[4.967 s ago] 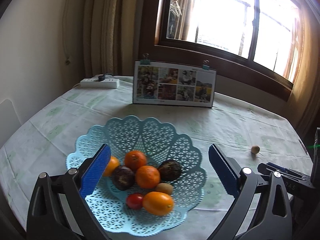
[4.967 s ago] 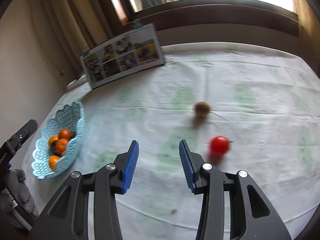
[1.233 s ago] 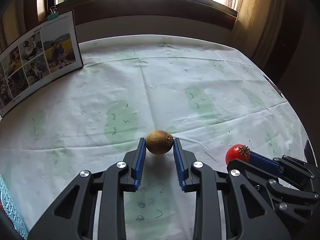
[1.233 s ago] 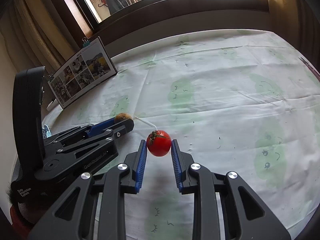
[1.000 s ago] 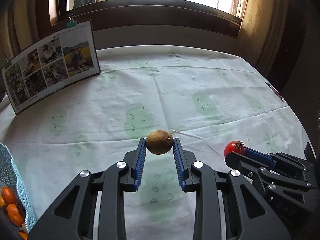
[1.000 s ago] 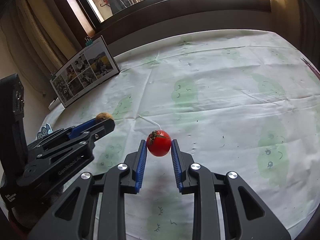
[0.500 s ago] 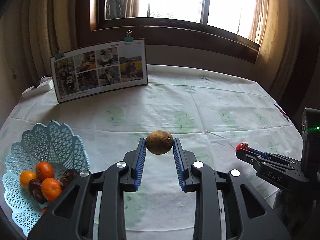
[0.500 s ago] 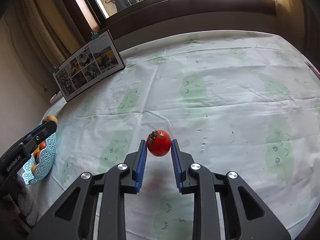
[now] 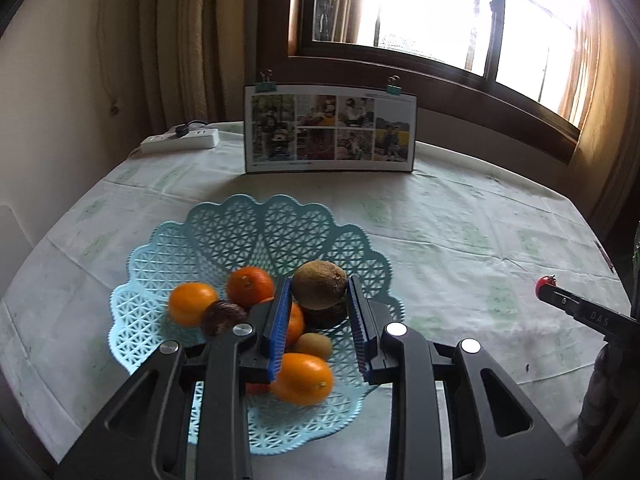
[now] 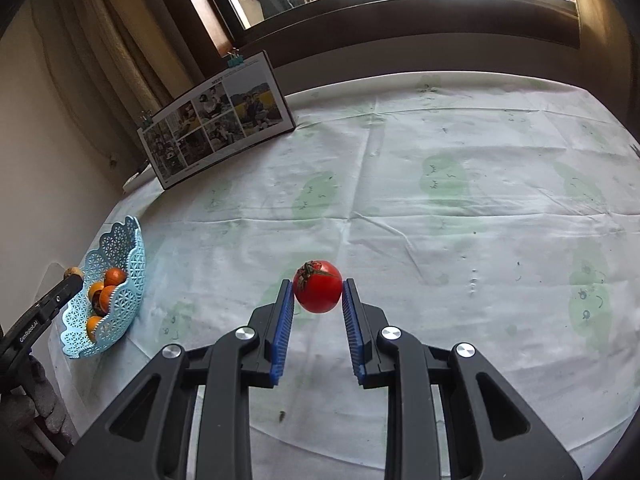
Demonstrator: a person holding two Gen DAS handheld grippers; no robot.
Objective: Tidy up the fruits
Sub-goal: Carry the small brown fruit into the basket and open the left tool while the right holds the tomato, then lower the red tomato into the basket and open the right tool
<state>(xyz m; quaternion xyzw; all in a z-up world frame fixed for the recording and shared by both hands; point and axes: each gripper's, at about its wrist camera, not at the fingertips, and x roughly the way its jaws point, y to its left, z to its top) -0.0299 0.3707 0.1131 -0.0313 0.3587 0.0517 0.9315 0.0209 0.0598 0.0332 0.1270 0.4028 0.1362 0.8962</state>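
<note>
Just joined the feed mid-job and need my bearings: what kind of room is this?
Most likely a home dining area: a round table under a pale green-patterned tablecloth, a curtained wooden-framed window, and a clipped family photo collage board.

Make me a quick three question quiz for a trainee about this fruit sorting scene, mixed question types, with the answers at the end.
1. True or false: the left gripper holds a brown kiwi above the blue basket.
2. What does the right gripper hold? A) an orange B) a red tomato C) nothing
3. Fill in: the photo board stands on the table behind the ____.

Key
1. True; the blue pads are closed on it over the fruit pile.
2. B; it is held clear of the tablecloth, away from the basket.
3. Basket.
</note>
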